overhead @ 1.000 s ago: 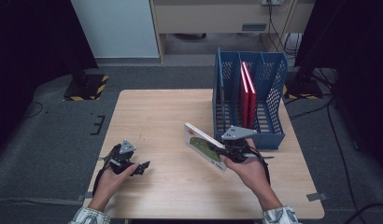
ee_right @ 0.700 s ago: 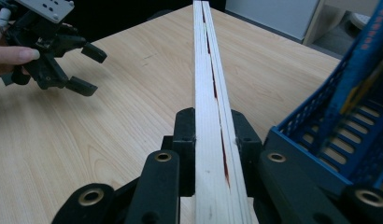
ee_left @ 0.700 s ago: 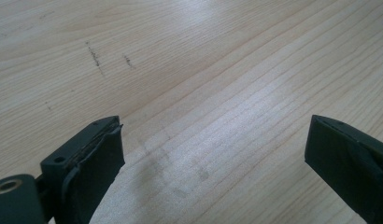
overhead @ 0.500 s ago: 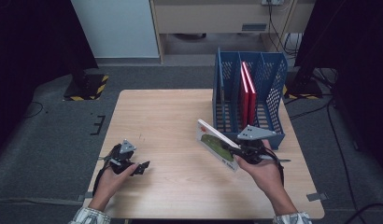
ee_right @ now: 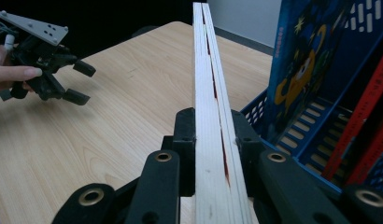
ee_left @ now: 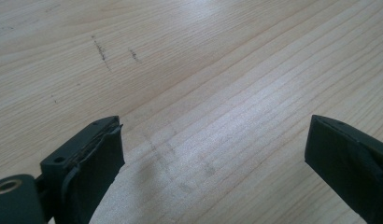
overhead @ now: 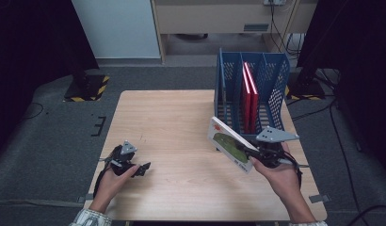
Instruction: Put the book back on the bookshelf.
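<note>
my table is pale wood with a few dark scuff marks in the grain. at its far right corner stands a blue file rack with perforated walls and upright dividers, and two red books stand on edge in one of its middle slots. beyond the table i see grey carpet, a black-and-yellow striped foot off to the far left, a pale cabinet against the back, and loose cables on the floor to the right.
</note>
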A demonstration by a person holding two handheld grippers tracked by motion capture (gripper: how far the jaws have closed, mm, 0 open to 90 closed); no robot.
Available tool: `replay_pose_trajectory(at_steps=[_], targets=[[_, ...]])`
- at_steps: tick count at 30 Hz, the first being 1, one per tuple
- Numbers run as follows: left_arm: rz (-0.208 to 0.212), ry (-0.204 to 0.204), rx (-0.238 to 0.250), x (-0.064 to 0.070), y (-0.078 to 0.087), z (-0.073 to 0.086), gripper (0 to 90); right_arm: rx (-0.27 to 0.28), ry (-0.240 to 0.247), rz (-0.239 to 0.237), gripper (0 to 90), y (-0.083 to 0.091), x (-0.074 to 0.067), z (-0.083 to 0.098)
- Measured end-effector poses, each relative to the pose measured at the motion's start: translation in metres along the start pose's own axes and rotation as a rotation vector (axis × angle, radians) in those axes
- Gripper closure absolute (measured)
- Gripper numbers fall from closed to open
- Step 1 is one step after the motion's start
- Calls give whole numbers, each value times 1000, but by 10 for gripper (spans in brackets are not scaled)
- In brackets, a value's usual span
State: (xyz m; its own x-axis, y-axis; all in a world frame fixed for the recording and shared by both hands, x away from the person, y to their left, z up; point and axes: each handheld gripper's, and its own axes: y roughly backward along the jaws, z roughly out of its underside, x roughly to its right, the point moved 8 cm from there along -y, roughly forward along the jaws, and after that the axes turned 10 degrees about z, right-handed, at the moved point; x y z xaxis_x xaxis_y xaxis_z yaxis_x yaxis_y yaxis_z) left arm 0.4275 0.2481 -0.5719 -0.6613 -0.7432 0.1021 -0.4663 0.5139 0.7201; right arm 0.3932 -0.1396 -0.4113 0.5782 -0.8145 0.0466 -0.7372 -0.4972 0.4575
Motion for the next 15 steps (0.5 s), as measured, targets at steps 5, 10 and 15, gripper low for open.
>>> replay_pose_trajectory(at_steps=[5, 10, 15], targets=[[0, -3, -5, 1, -1, 0, 37, 11, -6, 15, 764, 10, 5, -5], [-2, -3, -5, 0, 0, 0, 37, 24, -8, 37, 764, 18, 12, -12], [-3, -1, 0, 0, 0, 0, 37, 25, -11, 58, 765, 23, 20, -16]])
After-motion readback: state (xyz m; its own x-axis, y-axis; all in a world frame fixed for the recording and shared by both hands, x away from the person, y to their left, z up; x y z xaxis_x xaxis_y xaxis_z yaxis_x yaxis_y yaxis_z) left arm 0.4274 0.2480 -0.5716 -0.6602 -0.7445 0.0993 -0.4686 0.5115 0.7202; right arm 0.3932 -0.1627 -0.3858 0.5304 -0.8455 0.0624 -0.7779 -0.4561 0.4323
